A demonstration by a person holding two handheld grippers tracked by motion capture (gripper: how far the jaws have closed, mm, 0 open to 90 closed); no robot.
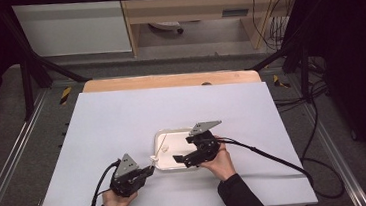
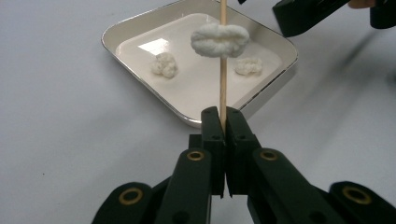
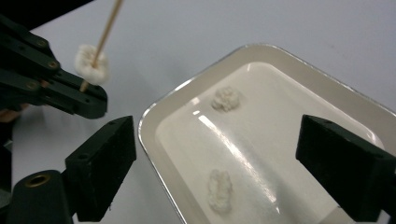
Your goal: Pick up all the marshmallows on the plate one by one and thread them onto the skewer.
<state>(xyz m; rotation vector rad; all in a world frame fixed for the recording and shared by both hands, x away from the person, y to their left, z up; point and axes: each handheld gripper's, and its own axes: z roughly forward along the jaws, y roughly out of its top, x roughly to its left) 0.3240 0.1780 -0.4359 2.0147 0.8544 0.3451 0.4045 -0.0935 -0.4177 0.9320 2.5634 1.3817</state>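
Observation:
My left gripper point(image 2: 223, 116) is shut on the lower end of a thin wooden skewer point(image 2: 222, 88). A white fluffy piece point(image 2: 219, 40) is threaded on the skewer, which points up over the white tray point(image 2: 109, 39). Two more white pieces point(image 2: 164, 65) point(image 2: 248, 66) lie in the tray. My right gripper point(image 3: 217, 140) stands open just above the tray point(image 3: 261, 49), nothing between its jaws, with the two loose pieces point(image 3: 226, 99) point(image 3: 219, 190) below. In the high view the left gripper point(image 1: 150, 170) sits at the tray's near left corner and the right gripper point(image 1: 182, 149) over its near side.
The tray point(image 1: 168, 131) rests on a white tabletop point(image 1: 122, 118) with bare surface all around. A strip of wooden board point(image 1: 169, 80) shows at the far edge. A black cable point(image 1: 276, 157) trails right from the right gripper.

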